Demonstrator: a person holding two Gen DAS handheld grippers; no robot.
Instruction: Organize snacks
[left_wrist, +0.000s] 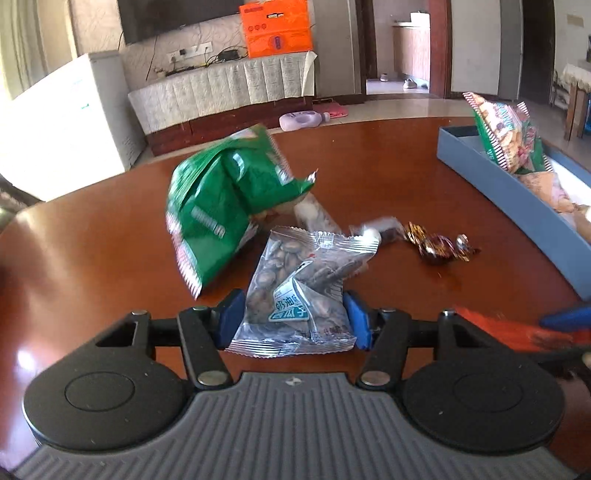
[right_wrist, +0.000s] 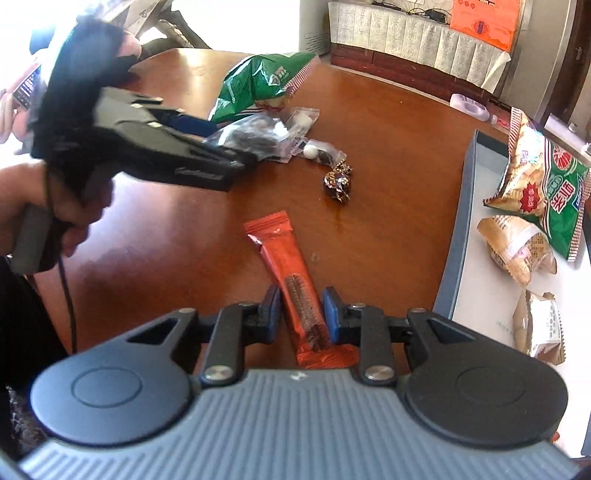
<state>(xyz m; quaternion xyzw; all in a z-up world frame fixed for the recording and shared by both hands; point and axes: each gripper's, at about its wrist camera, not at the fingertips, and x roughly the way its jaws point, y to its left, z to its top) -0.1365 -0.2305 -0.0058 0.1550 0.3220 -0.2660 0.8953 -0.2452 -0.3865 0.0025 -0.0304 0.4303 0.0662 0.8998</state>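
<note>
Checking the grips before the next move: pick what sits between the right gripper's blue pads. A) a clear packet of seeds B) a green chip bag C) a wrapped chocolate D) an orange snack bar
D: in the right wrist view the right gripper is closed on the near end of the orange snack bar, which lies lengthwise between its pads.

Bare tabletop (right_wrist: 388, 206) lies open between the orange snack bar (right_wrist: 291, 273) and the blue box's wall (right_wrist: 452, 243). Farther on, wrapped candies (right_wrist: 338, 181), small clear packets (right_wrist: 295, 125) and a green bag (right_wrist: 258, 85) crowd the middle.

Orange bar wrapper (right_wrist: 291, 273); green bag (left_wrist: 221, 199); blue box (left_wrist: 509, 184); reddish-brown table (left_wrist: 92, 240).
</note>
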